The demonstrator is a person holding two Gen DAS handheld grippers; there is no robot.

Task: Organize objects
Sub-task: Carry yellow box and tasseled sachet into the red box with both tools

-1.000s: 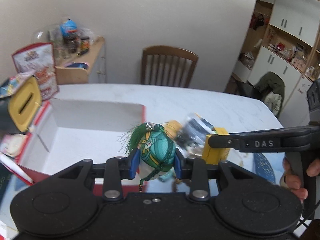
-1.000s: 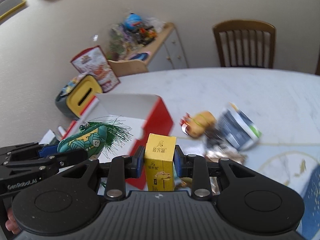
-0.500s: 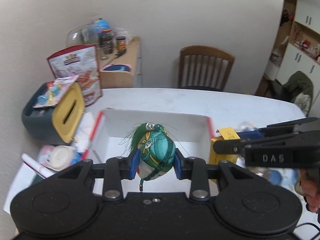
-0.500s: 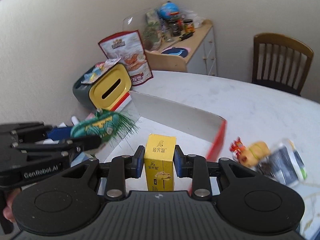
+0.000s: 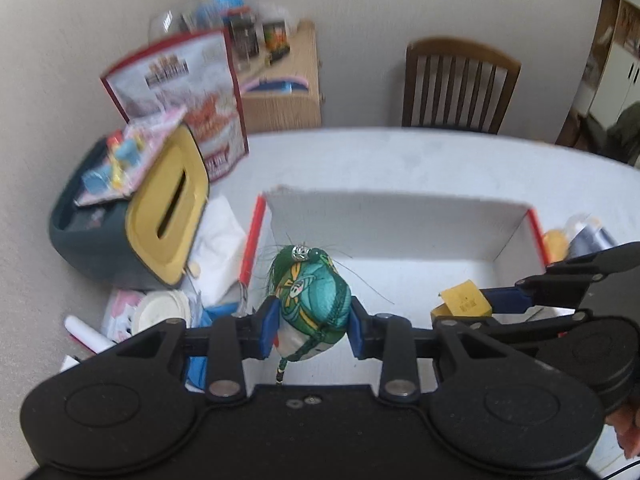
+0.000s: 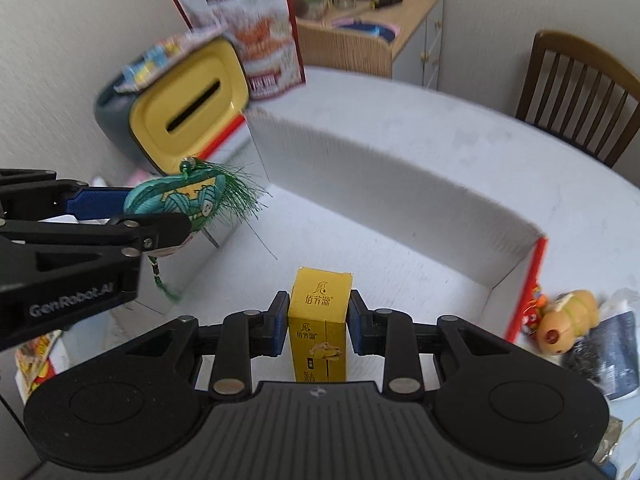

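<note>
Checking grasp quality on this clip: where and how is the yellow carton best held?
By its two narrow side faces near the top, coming from behind and above, as the right gripper does now. The yellow carton is a tall, upright, flat-sided box, so the jaws close flat across its width. That leaves its bottom free for setting down in the white box.

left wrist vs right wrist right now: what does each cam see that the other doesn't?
Left wrist only: a white round lid and a white rolled tube on the table beside the box.

Right wrist only: a tan plush toy and a dark foil packet outside the box's red right wall.

Both: the white cardboard box with red outer walls, the left gripper shut on the green embroidered sachet with a tassel, the right gripper shut on the small yellow carton, the yellow slotted lid, the wooden chair.
</note>
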